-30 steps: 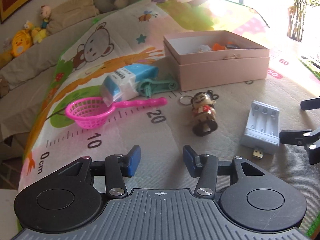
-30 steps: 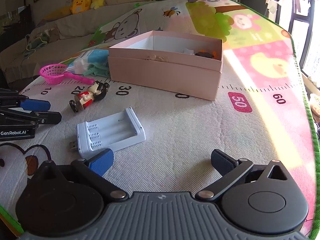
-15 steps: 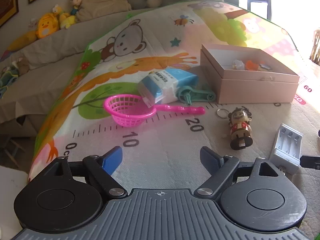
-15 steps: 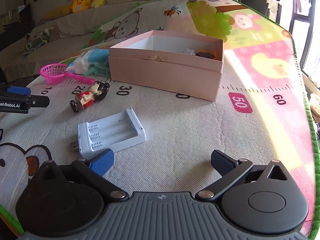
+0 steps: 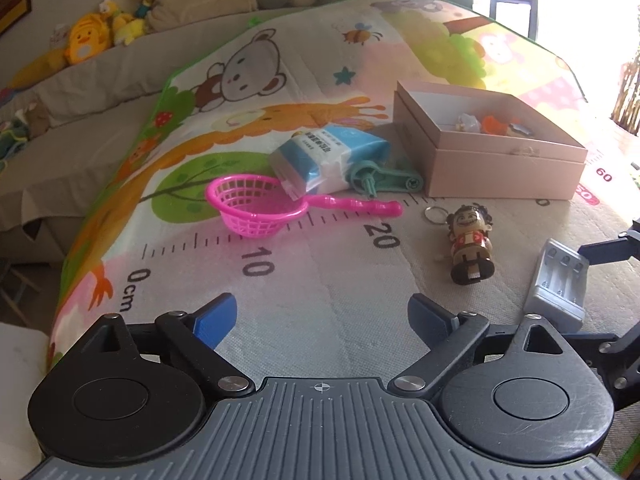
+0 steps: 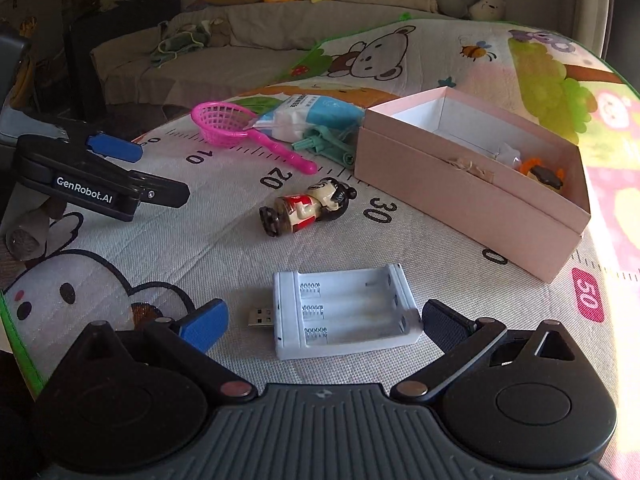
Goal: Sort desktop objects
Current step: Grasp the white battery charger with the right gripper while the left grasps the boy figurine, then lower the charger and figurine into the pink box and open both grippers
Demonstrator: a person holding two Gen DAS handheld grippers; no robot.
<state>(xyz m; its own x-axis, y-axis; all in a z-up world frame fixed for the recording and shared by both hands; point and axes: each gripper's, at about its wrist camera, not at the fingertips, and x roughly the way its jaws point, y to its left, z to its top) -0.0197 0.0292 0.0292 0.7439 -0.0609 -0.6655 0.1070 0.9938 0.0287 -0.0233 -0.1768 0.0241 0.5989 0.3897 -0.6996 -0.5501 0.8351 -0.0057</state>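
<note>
Straddling the battery charger point(image 6: 344, 312), the right gripper point(image 6: 322, 320) gapes wide; the left gripper point(image 5: 322, 320) gapes over bare mat point(image 5: 320, 280).

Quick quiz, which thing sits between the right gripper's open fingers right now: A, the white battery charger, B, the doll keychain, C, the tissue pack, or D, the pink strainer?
A: in the right wrist view the battery charger lies flat on the mat between the open fingers of the right gripper, not yet clamped.
</note>
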